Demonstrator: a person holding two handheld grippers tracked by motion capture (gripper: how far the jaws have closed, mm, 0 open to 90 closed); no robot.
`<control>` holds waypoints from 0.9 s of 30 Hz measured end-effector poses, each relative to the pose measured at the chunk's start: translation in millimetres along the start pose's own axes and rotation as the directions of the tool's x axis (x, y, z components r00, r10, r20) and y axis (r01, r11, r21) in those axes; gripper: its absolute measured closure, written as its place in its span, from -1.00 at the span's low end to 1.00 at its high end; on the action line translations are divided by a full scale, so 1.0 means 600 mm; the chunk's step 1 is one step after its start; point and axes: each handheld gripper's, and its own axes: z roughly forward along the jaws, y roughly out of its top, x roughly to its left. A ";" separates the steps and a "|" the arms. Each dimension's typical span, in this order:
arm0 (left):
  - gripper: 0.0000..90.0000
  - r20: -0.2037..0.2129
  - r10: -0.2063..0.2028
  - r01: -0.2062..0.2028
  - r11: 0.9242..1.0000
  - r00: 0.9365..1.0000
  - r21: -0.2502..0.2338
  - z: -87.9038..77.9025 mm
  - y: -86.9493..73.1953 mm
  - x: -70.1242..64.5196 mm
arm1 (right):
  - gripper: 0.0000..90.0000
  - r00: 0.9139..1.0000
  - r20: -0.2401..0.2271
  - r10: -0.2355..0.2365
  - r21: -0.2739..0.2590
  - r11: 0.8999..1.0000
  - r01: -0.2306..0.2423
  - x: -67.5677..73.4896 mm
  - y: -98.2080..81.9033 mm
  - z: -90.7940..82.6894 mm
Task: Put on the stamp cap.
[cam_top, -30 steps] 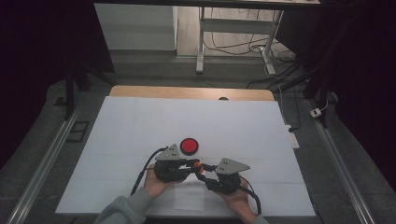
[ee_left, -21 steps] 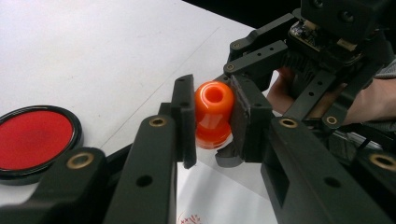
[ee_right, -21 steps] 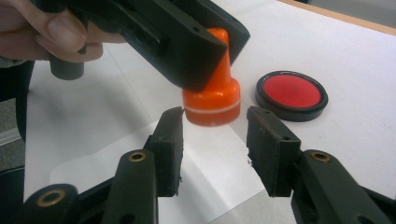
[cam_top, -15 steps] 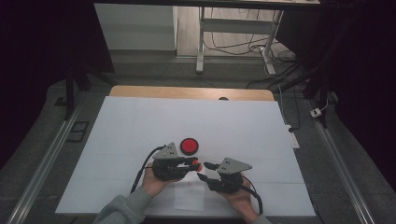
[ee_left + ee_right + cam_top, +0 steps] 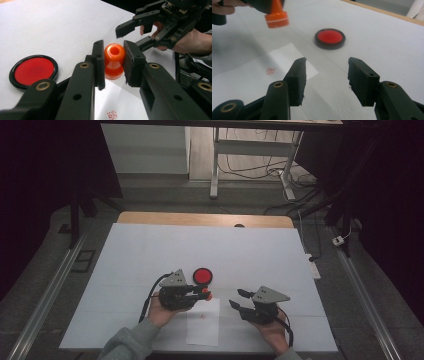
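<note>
The left gripper (image 5: 113, 61) clamps a glossy orange plastic stamp (image 5: 114, 60), spool-shaped, held off the white table (image 5: 150, 250) above the paper sheet (image 5: 204, 325), its long axis roughly upright, flared face (image 5: 277, 21) down. The right gripper (image 5: 325, 80) hangs wide open, empty, near the round red ink pad (image 5: 202, 276).

You face a white surface (image 5: 150, 250) edged in wood at the far side. Beyond it, a grey floor (image 5: 165, 187) carries white table legs (image 5: 216, 165) and loose cables (image 5: 250, 167). Darkness surrounds everything.
</note>
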 end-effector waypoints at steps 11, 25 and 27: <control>0.61 -0.017 -0.011 0.011 1.000 1.000 0.006 -0.019 0.006 0.012 | 0.06 0.998 0.066 0.003 0.021 1.000 -0.004 -0.031 -0.019 -0.041; 0.61 -0.086 -0.014 0.015 1.000 0.996 0.007 -0.042 0.011 0.031 | 0.06 0.993 0.114 0.013 0.034 0.999 -0.017 -0.056 -0.035 -0.072; 0.61 -0.092 -0.019 0.020 1.000 0.996 0.008 -0.044 0.010 0.035 | 0.06 0.993 0.119 0.018 0.033 0.999 -0.022 -0.058 -0.036 -0.075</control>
